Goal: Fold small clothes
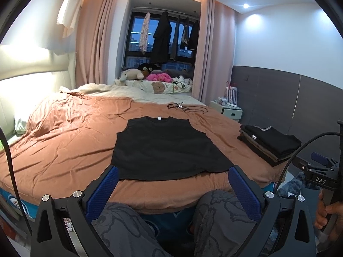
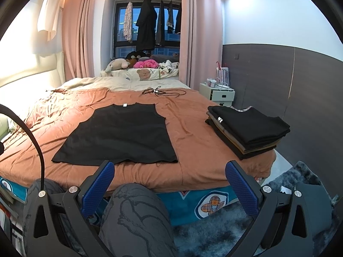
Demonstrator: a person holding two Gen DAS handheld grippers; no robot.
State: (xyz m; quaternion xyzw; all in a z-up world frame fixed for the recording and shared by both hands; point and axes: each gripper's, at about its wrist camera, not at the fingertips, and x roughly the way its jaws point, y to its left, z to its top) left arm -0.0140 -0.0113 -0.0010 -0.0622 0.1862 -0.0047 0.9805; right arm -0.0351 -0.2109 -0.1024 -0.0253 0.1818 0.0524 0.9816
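A: How is the bed (image 2: 193,145) loaded?
B: A black sleeveless top (image 2: 120,135) is spread flat near the front edge; a folded stack (image 2: 246,128) is placed at the front right corner.
A: And the tongs?
B: The left gripper (image 1: 173,176) and right gripper (image 2: 170,171) are held spread, empty, before the front edge.

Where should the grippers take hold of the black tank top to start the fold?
Likely at the two hem corners of the black tank top. It lies flat, neckline away, and the hem is the nearest edge. Both the left gripper and right gripper are open and short of the bed; come in low from the near side, one per corner, pinching the edge.
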